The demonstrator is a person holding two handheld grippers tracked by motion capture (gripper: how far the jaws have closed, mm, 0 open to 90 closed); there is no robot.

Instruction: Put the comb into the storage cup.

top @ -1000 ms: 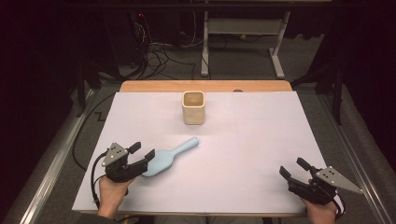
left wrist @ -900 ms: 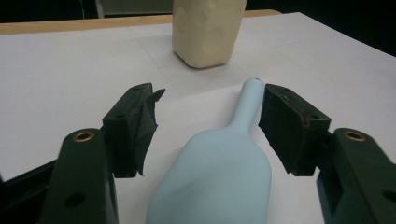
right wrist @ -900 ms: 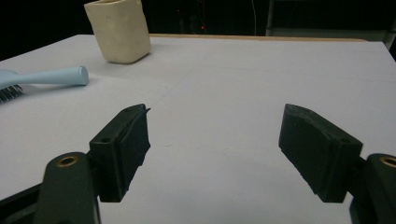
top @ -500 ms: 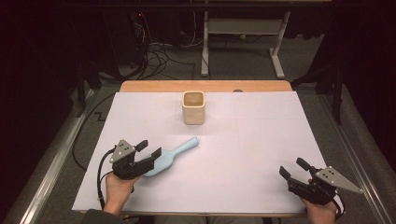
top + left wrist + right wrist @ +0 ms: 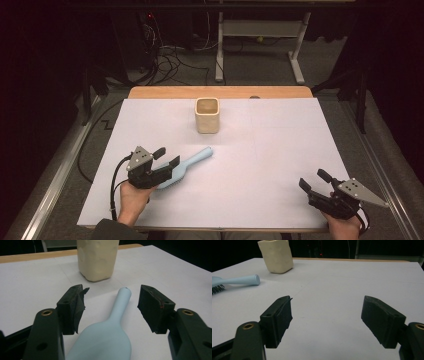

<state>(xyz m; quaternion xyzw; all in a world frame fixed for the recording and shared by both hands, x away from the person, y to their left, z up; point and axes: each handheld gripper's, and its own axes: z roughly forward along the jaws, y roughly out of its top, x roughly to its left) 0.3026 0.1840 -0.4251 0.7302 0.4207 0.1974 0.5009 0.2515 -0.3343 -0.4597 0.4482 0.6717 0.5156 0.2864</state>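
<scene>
A pale blue brush (image 5: 192, 161) lies on the white table sheet (image 5: 280, 150), its handle pointing toward a cream square cup (image 5: 207, 114) farther back. My left gripper (image 5: 167, 158) hovers over the brush's wide head, open. In the left gripper view the brush (image 5: 110, 332) lies between the two pads, which stand clear of it on both sides, and the cup (image 5: 97, 258) stands just beyond. My right gripper (image 5: 314, 180) rests open near the front right edge with nothing between its pads. The right gripper view has the brush handle (image 5: 239, 280) and cup (image 5: 276, 255) at far left.
A wooden table edge (image 5: 220, 92) runs along the back of the sheet. Beyond it are dark floor, cables (image 5: 170, 55) and a white desk frame (image 5: 260, 35). Metal rails (image 5: 55, 180) flank the table.
My left gripper has moved right and a little forward, coming over the brush's head. The right gripper has stayed put.
</scene>
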